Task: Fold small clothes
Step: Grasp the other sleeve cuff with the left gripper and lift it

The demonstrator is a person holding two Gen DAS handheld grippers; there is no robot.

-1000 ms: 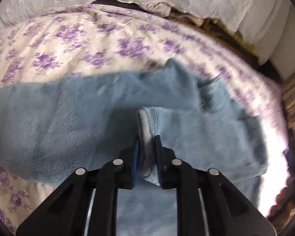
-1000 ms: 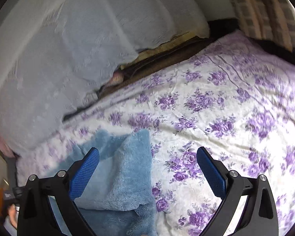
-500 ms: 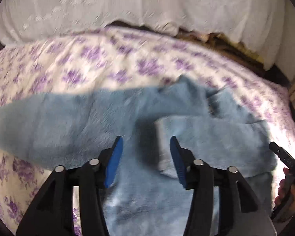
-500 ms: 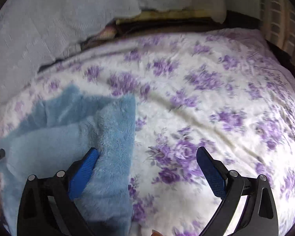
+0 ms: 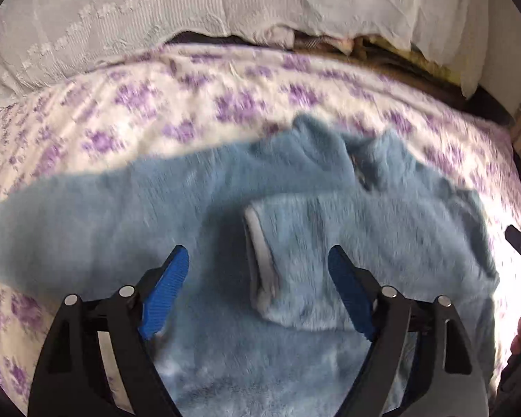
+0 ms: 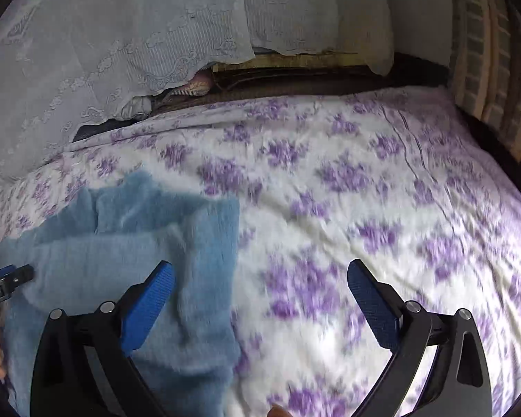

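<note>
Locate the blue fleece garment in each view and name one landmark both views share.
Left wrist: blue fleece garment fills the centre and lower frame.
Right wrist: blue fleece garment sits lower left.
Shared landmark: the purple-flowered bedspread under it.

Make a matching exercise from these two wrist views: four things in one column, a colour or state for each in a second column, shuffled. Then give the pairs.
Column one:
1. fleece garment
2. sleeve cuff
3. bedspread
4. left gripper

Column two:
A. white with purple flowers
B. jaws apart, just been opening, pads touching nothing
C. fluffy blue, spread on the bed
D. pale grey band, folded in over the garment's body

Pairs: 1-C, 2-D, 3-A, 4-B
</note>
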